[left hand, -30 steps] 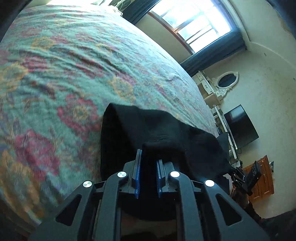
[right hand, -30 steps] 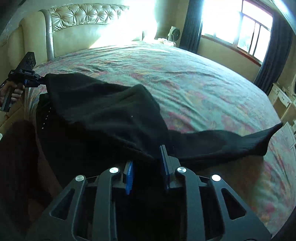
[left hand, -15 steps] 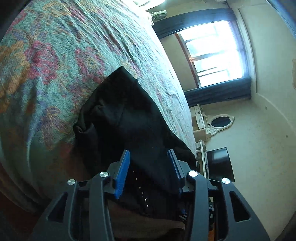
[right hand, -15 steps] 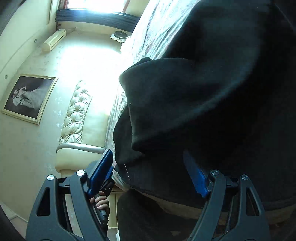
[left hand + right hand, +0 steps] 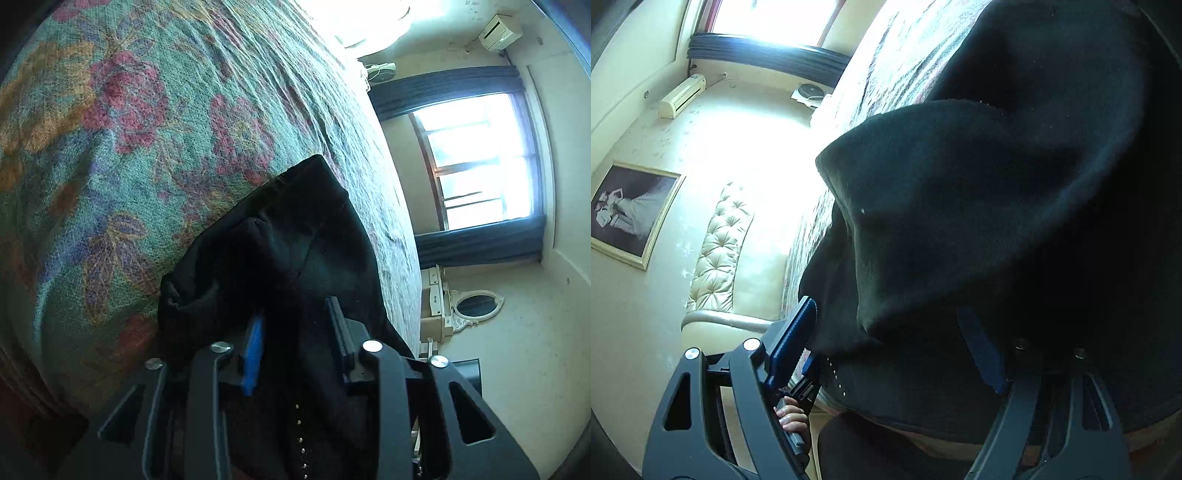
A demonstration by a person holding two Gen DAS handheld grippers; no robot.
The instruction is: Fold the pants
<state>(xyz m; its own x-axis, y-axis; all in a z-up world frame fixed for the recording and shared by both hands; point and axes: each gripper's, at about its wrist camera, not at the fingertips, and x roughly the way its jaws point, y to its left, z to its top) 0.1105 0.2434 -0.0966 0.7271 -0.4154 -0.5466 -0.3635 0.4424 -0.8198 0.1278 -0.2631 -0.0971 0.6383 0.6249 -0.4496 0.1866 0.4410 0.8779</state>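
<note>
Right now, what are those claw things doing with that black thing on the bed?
A person is folding black pants on a flowery bedspread, using a two-finger gripper in each hand. Both the left gripper and the right gripper are open, with their fingers on either side of the bunched cloth at the edge of the bed. Neither one is pinching the pants. The pants lie in a heap, not neatly folded.

Left tool (image 5: 295, 332) agape; right tool (image 5: 894, 339) agape.

Black pants (image 5: 295, 258) bunched, folded over at bed edge.
</note>
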